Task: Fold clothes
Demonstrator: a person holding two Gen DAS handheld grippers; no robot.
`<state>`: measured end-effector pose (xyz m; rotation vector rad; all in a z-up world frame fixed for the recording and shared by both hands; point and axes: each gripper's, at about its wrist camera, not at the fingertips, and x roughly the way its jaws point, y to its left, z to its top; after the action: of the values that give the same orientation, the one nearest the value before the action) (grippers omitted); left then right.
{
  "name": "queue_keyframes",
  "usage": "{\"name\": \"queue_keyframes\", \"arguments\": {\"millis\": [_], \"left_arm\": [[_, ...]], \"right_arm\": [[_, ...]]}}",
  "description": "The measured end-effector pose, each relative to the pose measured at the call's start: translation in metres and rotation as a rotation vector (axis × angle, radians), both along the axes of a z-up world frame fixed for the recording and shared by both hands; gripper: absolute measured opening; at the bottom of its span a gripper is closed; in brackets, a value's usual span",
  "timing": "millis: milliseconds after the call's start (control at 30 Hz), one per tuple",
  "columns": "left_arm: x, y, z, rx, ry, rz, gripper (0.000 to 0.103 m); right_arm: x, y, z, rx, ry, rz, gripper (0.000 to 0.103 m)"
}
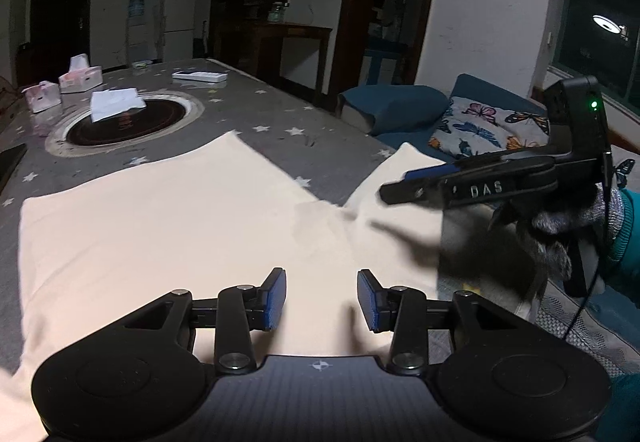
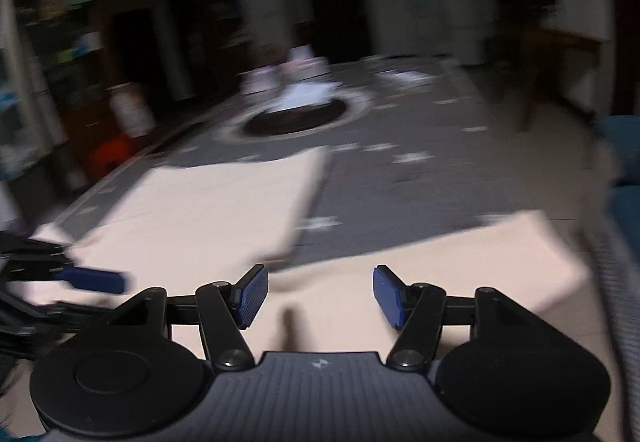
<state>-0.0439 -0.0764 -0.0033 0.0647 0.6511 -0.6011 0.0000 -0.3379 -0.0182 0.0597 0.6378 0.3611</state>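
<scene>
The left gripper (image 1: 321, 300) hung with jaws spread and empty over a cream garment (image 1: 168, 226) lying flat on the star-printed grey tablecloth (image 1: 276, 113). The right gripper (image 2: 320, 296), marked "DAS", was likewise spread, above a sleeve (image 2: 472, 262) near the table's right edge. Beyond the garment's far hem lay bare cloth, then a round inset cooktop (image 1: 128, 119).
</scene>
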Motion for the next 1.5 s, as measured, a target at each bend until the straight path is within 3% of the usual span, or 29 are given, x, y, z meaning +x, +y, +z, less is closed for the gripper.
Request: {"name": "queue_keyframes", "arguments": {"millis": [167,367,500,667,867,1200,1367,1500], "left_arm": [[0.001,-0.016,-0.004,0.002,0.006,-0.031,0.042],[0.001,-0.026,-0.007,0.013,0.016,-0.041,0.042],[0.002,-0.03,-0.008,0.024,0.02,-0.04,0.043],[0.002,-0.033,-0.01,0.035,0.026,-0.032,0.045],[0.002,-0.039,-0.01,0.043,0.023,-0.053,0.047],[0.004,-0.055,-0.02,0.034,0.032,-0.119,0.053],[0.001,-0.042,-0.014,0.009,0.024,-0.1,0.054],[-0.003,-0.012,-0.005,-0.016,0.004,-0.017,0.055]], "right_arm": [[0.004,-0.048,-0.007,-0.046,0.01,-0.254,0.053],[0.016,-0.097,-0.025,0.07,0.075,-0.4,0.043],[0.023,-0.114,-0.035,0.154,0.091,-0.418,0.033],[0.025,-0.116,-0.036,0.177,0.067,-0.417,0.007],[0.012,-0.12,-0.02,0.179,-0.013,-0.447,0.004],[0.001,-0.123,-0.013,0.157,-0.028,-0.471,0.004],[0.0,-0.111,0.011,0.155,-0.078,-0.418,0.004],[-0.001,-0.087,0.046,0.166,-0.132,-0.316,0.004]]}}
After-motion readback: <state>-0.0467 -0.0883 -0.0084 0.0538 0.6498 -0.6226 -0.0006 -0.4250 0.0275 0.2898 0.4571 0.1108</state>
